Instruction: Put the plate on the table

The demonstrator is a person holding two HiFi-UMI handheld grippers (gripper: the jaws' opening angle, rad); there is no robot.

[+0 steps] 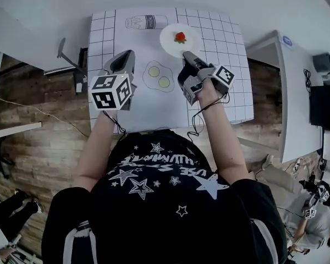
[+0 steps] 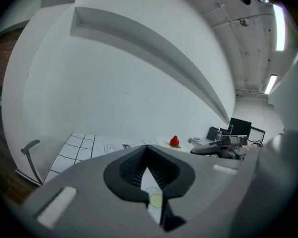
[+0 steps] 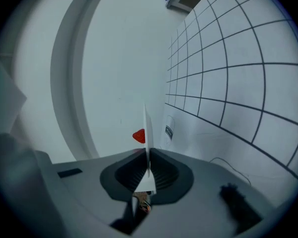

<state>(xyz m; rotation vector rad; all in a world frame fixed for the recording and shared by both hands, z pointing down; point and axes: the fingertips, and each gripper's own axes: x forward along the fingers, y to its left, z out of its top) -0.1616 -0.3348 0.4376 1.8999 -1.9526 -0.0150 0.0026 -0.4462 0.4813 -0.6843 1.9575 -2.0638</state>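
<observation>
A small white plate [image 1: 173, 39] with a red strawberry [image 1: 180, 37] on it is over the far part of the white table [image 1: 107, 29]. My right gripper [image 1: 187, 54] is shut on the plate's near rim. In the right gripper view the plate [image 3: 146, 128] shows edge-on between the pads, with the strawberry [image 3: 139, 136] to its left. My left gripper [image 1: 126, 55] hovers over the table's left half, shut, with nothing in it. From the left gripper view the plate [image 2: 165, 142] looks low over the table; I cannot tell whether it touches.
The tabletop carries printed drawings: a milk bottle [image 1: 147, 22] at the far edge, two fried eggs [image 1: 158, 76] in the middle, and grid squares [image 1: 234, 81] at both sides. A wooden floor [image 1: 38, 147] lies to the left. A white cabinet [image 1: 275, 54] stands to the right.
</observation>
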